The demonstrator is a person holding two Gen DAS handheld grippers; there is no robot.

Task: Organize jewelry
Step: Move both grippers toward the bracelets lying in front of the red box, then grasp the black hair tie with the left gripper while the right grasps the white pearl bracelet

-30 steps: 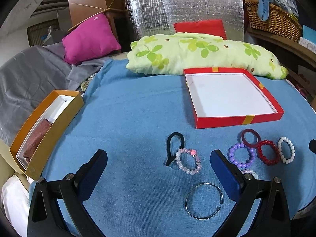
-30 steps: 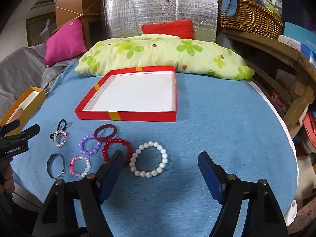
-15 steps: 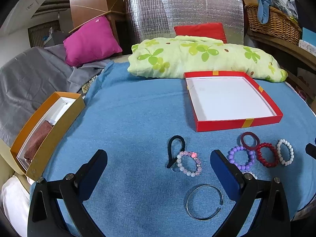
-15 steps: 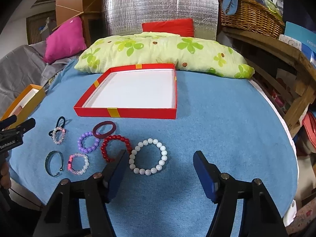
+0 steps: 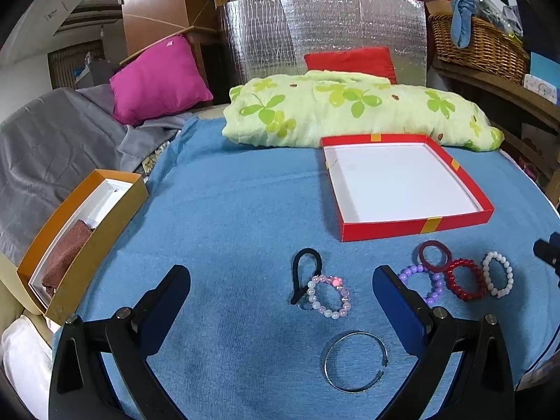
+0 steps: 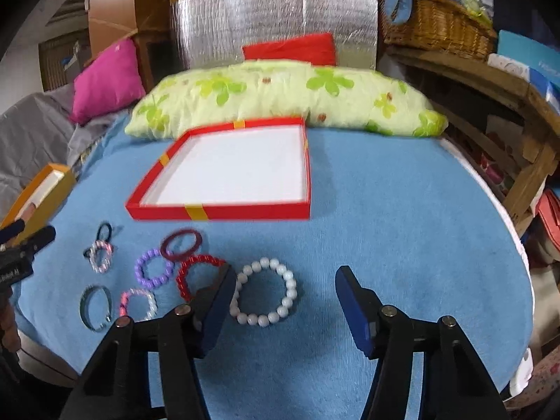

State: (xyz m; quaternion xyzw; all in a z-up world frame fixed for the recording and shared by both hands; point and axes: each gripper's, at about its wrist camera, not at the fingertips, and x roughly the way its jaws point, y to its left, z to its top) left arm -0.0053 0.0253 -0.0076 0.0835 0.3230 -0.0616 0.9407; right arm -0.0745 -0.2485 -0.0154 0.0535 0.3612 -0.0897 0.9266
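A shallow red box (image 5: 416, 225) (image 6: 224, 210) with a white inside sits open on the blue cloth. Several bracelets lie in front of it: a white bead one (image 6: 264, 292) (image 5: 497, 278), a red bead one (image 6: 196, 273) (image 5: 465, 283), a purple one (image 6: 152, 273), a maroon ring (image 6: 182, 243), a pink bead one (image 5: 329, 297), a black hair tie (image 5: 304, 269) and a silver bangle (image 5: 355, 362). My left gripper (image 5: 280, 304) is open and empty over the pink bracelet. My right gripper (image 6: 285, 306) is open and empty, just above the white bracelet.
An orange box (image 5: 80, 238) holding a brown cloth sits at the left edge. A green flowered pillow (image 5: 350, 112) lies behind the red box. A wicker basket (image 6: 437, 24) stands on a wooden shelf at the right.
My right gripper has moved forward and down toward the white bracelet, and its jaws have narrowed a little. My left gripper has tilted up slightly.
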